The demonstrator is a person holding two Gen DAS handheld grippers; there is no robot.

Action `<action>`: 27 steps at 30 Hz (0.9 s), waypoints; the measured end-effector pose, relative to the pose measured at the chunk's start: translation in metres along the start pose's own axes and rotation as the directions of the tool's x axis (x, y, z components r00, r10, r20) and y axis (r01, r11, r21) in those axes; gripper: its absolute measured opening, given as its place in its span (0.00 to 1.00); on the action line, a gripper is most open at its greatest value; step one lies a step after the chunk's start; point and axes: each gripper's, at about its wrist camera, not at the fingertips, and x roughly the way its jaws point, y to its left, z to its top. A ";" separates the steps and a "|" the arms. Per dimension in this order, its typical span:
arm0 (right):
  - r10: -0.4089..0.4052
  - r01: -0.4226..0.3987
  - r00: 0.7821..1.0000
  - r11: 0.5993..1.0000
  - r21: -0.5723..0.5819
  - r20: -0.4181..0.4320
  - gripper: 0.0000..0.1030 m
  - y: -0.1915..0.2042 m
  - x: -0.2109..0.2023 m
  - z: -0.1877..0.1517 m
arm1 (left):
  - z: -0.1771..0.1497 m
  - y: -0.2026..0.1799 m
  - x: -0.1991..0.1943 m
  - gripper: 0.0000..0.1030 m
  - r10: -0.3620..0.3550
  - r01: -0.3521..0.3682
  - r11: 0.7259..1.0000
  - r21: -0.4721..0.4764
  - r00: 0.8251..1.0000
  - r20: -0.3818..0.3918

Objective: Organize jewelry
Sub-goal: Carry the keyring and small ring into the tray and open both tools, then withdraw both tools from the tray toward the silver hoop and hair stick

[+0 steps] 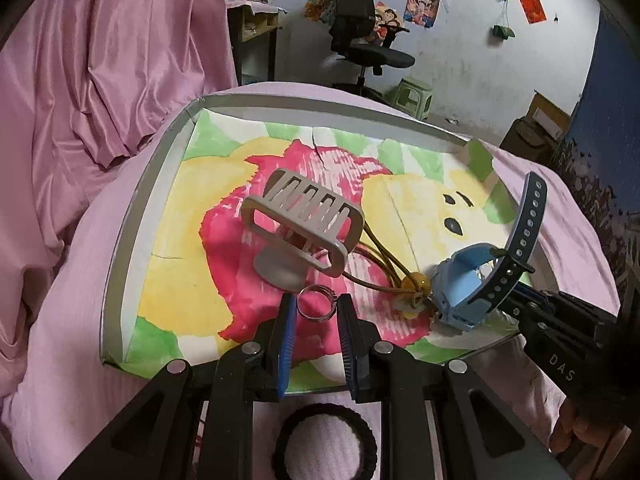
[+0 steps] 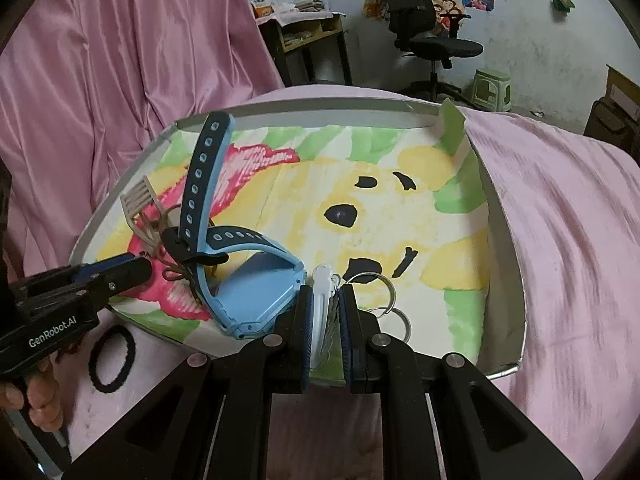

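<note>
A shallow tray (image 1: 120, 264) lined with a painted paper sits on a pink-covered bed. My left gripper (image 1: 317, 312) is shut on a small silver ring (image 1: 316, 304), held upright just above the tray's near edge. A beige claw clip (image 1: 300, 220) and an olive hair tie with a yellow bead (image 1: 412, 282) lie beyond it. My right gripper (image 2: 325, 304) is shut on a white hair clip (image 2: 322, 300) over the tray's front edge. A blue watch (image 2: 256, 288) stands to its left, with silver key rings (image 2: 378, 292) to its right. The left gripper (image 2: 144, 266) shows beside the watch.
A black hair tie (image 2: 112, 360) lies on the pink sheet in front of the tray. Pink fabric (image 1: 100, 80) hangs to the left. A desk (image 2: 304, 40), an office chair (image 2: 424, 28) and a green stool (image 2: 492, 88) stand behind the bed. A hand (image 2: 36, 404) grips the left handle.
</note>
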 end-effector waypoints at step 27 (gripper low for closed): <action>-0.015 0.028 0.938 0.999 -0.033 0.346 0.83 0.014 -0.109 -0.049 | -0.059 0.014 -0.090 0.88 -0.075 0.078 0.997 0.005 0.945 0.319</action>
